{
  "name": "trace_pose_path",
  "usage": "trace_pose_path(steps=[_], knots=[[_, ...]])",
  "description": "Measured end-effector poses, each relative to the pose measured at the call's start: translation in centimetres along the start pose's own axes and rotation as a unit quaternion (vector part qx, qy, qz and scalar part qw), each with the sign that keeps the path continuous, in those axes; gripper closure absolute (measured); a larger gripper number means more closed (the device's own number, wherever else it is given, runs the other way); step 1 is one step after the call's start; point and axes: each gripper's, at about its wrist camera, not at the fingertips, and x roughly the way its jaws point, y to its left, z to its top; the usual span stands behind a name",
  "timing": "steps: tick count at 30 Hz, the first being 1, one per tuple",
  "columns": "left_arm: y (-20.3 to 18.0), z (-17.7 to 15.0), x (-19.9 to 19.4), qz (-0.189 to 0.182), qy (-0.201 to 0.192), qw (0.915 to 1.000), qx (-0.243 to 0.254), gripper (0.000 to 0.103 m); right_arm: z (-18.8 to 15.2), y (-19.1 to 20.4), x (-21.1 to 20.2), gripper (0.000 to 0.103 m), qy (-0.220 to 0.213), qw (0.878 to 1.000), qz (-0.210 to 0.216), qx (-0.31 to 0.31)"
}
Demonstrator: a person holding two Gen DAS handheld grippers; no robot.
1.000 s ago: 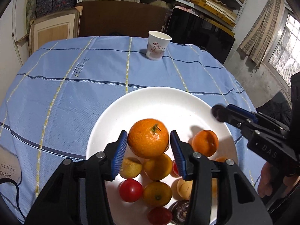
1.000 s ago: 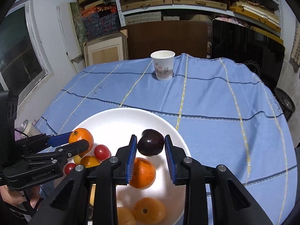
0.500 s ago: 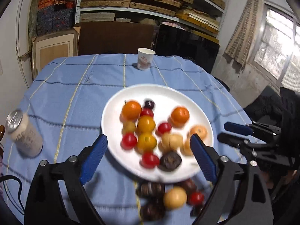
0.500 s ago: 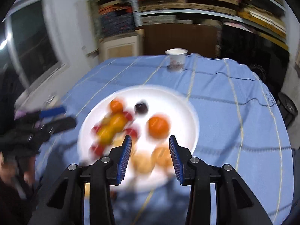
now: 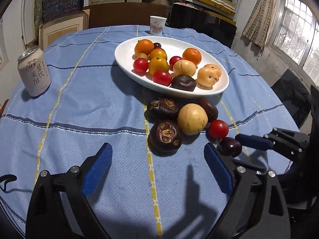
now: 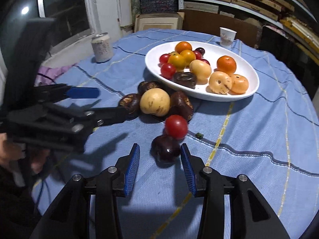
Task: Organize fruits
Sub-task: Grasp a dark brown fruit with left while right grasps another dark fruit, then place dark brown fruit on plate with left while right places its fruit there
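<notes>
— Plum (image 6: pixel 165 151) sits on the cloth just ahead of your right gripper (image 6: pixel 160 165), apart from the plate (image 6: pixel 253 91). Jaws?
— Narrowly parted, empty. Straddle it squarely; left gripper (image 5: pixel 157 171) gapes wide, empty.

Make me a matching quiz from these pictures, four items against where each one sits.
Items:
1. white paper cup
2. pale drink can
3. dark purple plum
4. dark brown wrinkled fruit

Places:
A. in the white oval plate
B. on the cloth just ahead of the right gripper
C. behind the plate
D. left table edge, left wrist view

Pairs: 1-C, 2-D, 3-B, 4-A
</notes>
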Motion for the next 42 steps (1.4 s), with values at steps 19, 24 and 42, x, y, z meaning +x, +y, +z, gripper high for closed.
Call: trace_pose_path(steps=[19, 24, 42], knots=[[-2.3, 1.5, 2.6, 0.064, 0.034, 0.9957, 0.057, 0.031, -2.0, -4.6, -2.1, 0.072, -0.065, 0.989, 0.062, 0.12], [-2.2, 1.5, 2.9, 0.053, 0.039, 0.9961, 0.06, 0.054, -2.1, -4.7, -2.1, 0.072, -0.067, 0.988, 0.068, 0.122], [-1.8, 1.1, 0.2, 0.028, -0.025, 0.9986, 0.038, 0.063, -2.3, -4.8, -2.6, 0.072, -0.075, 0.986, 0.071, 0.127]])
